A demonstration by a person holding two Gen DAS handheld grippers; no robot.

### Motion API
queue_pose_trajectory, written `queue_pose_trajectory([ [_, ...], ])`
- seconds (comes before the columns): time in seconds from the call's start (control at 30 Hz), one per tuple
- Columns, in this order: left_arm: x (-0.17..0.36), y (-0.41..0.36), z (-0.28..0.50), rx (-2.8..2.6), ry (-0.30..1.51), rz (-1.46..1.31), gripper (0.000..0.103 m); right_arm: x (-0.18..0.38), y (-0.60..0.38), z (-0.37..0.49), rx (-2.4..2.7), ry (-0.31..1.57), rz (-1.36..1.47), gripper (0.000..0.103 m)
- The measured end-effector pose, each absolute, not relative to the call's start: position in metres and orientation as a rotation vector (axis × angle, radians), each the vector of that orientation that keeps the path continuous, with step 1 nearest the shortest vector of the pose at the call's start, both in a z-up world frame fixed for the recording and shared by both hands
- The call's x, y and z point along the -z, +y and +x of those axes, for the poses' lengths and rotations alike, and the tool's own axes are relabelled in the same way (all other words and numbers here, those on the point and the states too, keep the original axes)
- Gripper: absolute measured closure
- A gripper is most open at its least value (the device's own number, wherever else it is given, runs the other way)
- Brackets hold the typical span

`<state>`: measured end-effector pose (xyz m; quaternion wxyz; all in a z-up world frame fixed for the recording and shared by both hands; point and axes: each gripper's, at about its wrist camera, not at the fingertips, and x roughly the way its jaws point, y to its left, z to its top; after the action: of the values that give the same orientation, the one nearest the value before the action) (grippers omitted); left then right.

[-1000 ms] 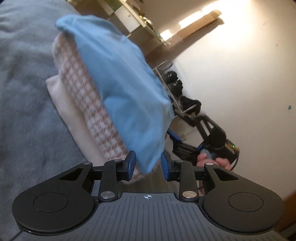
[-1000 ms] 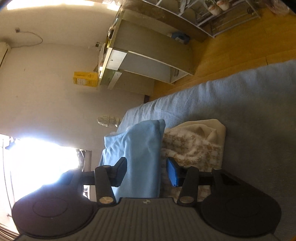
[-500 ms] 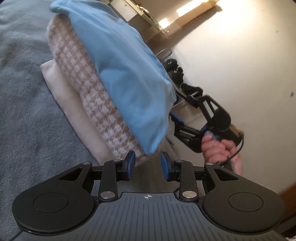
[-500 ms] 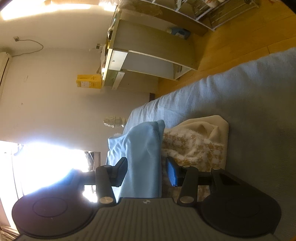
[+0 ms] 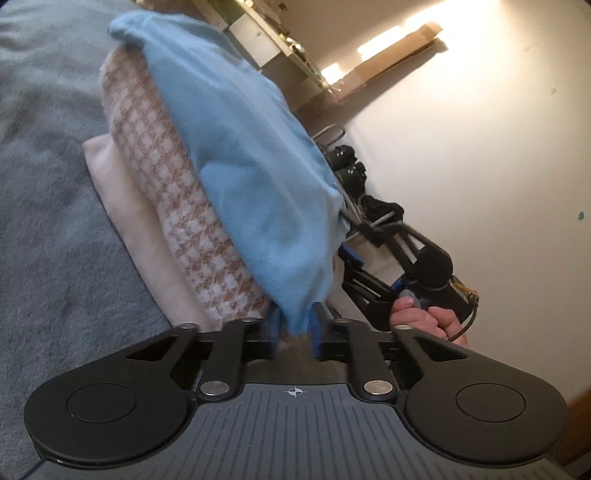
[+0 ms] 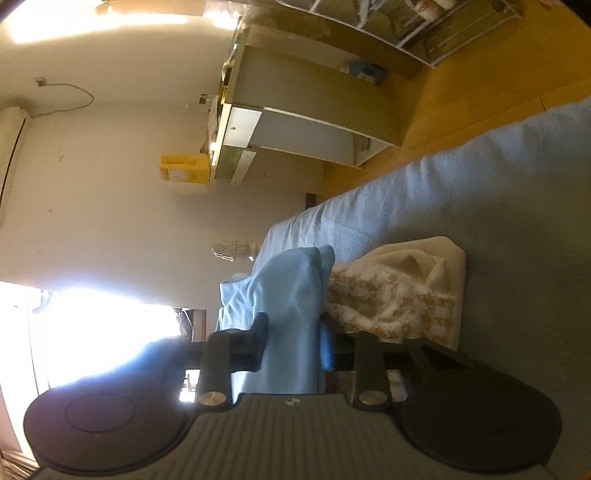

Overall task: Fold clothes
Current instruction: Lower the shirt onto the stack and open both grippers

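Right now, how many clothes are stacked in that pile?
3 show: the blue garment on top, pinched by both claws, the checked one in the middle, and the cream one at the bottom. More could be hidden inside.

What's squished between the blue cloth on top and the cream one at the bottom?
A brown-and-white checked cloth lies between the blue cloth and the cream cloth. The left wrist view shows the three layers best.

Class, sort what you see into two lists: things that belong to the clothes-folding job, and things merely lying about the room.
Belongs to the job:
light blue soft garment
brown-and-white houndstooth fleece garment
cream folded cloth
left tool
right tool

Lying about:
yellow cardboard box
white cabinet
wire shelf rack
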<state>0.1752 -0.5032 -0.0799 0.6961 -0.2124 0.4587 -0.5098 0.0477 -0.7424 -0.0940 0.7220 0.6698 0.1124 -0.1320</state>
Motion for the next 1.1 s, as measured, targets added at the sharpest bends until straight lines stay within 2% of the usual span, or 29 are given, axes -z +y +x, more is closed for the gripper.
queue_pose_trajectory([
  [0.07,0.077,-0.501,0.173,1.135,1.007,-0.466,0.101,0.093,-0.741,0.047,0.303,0.237,1.462,0.097],
  [0.1,0.075,-0.500,0.172,1.134,0.999,-0.462,0.102,0.092,-0.739,0.046,0.310,0.228,1.449,0.098],
  [0.37,0.065,-0.495,0.165,1.161,0.982,-0.463,0.103,0.070,-0.727,0.030,0.342,0.162,1.330,0.099],
  [0.7,0.071,-0.491,0.164,1.175,1.027,-0.435,0.103,0.079,-0.721,0.014,0.355,0.163,1.345,0.099],
  [0.8,0.075,-0.491,0.164,1.175,1.046,-0.418,0.103,0.091,-0.722,0.014,0.353,0.177,1.374,0.098],
  [0.9,0.079,-0.490,0.165,1.175,1.065,-0.401,0.101,0.100,-0.725,0.012,0.364,0.211,1.406,0.091],
  [0.97,0.082,-0.489,0.165,1.175,1.078,-0.389,0.100,0.106,-0.728,0.005,0.386,0.207,1.433,0.091],
  [1.1,0.080,-0.482,0.166,1.169,1.077,-0.313,0.098,0.106,-0.729,-0.015,0.457,0.196,1.432,0.084],
])
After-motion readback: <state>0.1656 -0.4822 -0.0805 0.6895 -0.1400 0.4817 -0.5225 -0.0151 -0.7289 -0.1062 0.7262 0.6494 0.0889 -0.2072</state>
